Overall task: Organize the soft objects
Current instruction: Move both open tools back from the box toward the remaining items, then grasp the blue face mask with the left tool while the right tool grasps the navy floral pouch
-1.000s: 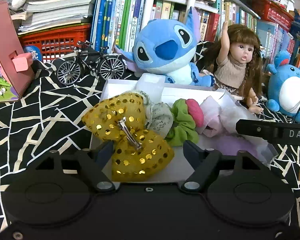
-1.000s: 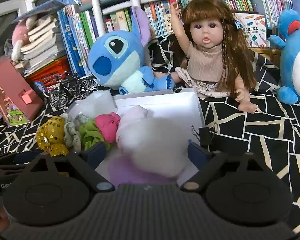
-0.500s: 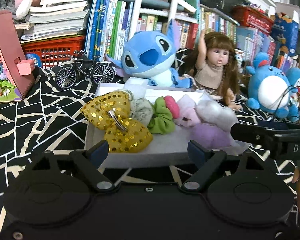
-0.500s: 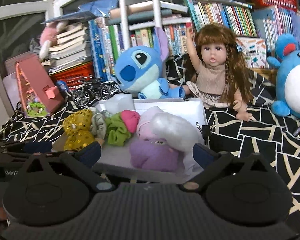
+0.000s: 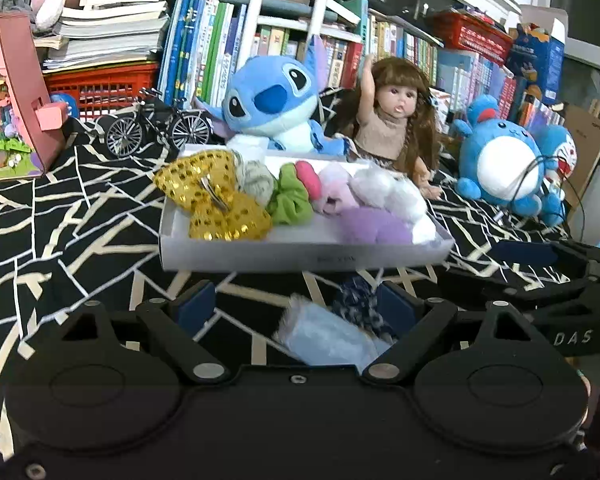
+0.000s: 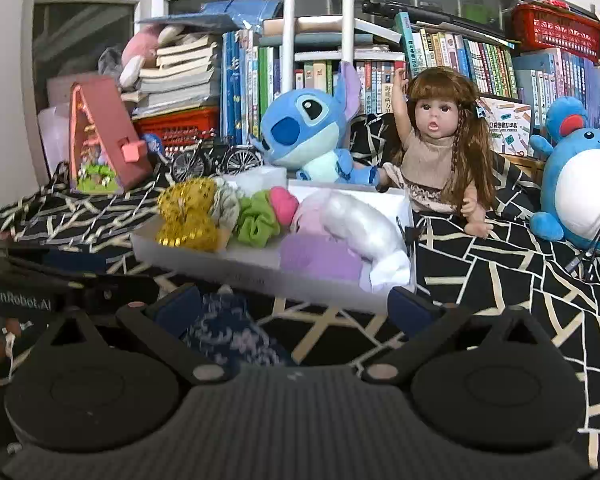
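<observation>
White shallow box (image 5: pixel 300 258) on the black patterned cloth (image 5: pixel 60 216), seen from both wrist views; it holds the gold sequin bow (image 5: pixel 216 204), a green scrunchie (image 5: pixel 290 196), a pink scrunchie (image 5: pixel 310 182), a white fluffy piece (image 5: pixel 384 192) and a purple plush piece (image 5: pixel 376 228), all inside the rim. Two soft things lie outside it, on the cloth just in front of its near wall: a pale blue fuzzy piece (image 5: pixel 324 336) and a dark blue patterned scrunchie (image 6: pixel 224 332). Left gripper (image 5: pixel 296 308): jaws spread, the pale blue piece lying between them with no pad pressing on it; right gripper (image 6: pixel 292 308): jaws wide apart, the patterned scrunchie low between them, likewise not pinched. Step judged in hand: collecting the two loose pieces (the box has spare room at its front). To do it well, lower each gripper until the pads straddle the bulk of the fabric, close on the thick middle rather than a fringe, then lift clear of the near wall before moving over the box.
</observation>
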Available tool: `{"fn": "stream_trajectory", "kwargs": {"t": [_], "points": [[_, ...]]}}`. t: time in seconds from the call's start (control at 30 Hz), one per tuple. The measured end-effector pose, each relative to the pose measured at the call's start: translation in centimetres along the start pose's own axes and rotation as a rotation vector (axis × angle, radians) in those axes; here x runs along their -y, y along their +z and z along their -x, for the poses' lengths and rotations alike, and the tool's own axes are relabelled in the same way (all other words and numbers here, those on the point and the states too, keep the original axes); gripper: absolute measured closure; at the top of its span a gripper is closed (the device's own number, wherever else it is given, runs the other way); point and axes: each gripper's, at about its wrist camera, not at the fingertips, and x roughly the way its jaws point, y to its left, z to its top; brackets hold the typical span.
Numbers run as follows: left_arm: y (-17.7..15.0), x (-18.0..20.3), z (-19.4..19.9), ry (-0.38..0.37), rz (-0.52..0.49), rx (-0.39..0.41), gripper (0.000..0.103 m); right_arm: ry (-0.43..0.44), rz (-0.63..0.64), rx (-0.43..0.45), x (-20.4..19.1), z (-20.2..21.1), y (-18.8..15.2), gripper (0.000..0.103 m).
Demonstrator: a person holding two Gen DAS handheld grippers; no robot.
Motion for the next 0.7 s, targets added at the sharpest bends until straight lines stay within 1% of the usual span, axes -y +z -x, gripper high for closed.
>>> {"fn": "stream_trajectory", "kwargs": {"t": [0.27, 0.43, 0.7], "points": [[-1.7, 0.9, 0.7, -0.019, -0.051, -0.026, 0.015, 0.01, 0.02, -0.031, -0.2, 0.9, -2.0, 0.0], [-2.3, 1.2, 0.2, -0.024, -0.054, -0.054, 0.015, 0.01, 0.026, -0.047, -0.2, 1.1, -3.1, 0.0], [-2.6, 1.6, -0.8, -0.022, -0.053, -0.077, 0.015, 0.01, 0.029, -0.062, -0.1, 1.0, -3.9, 0.0]]}}
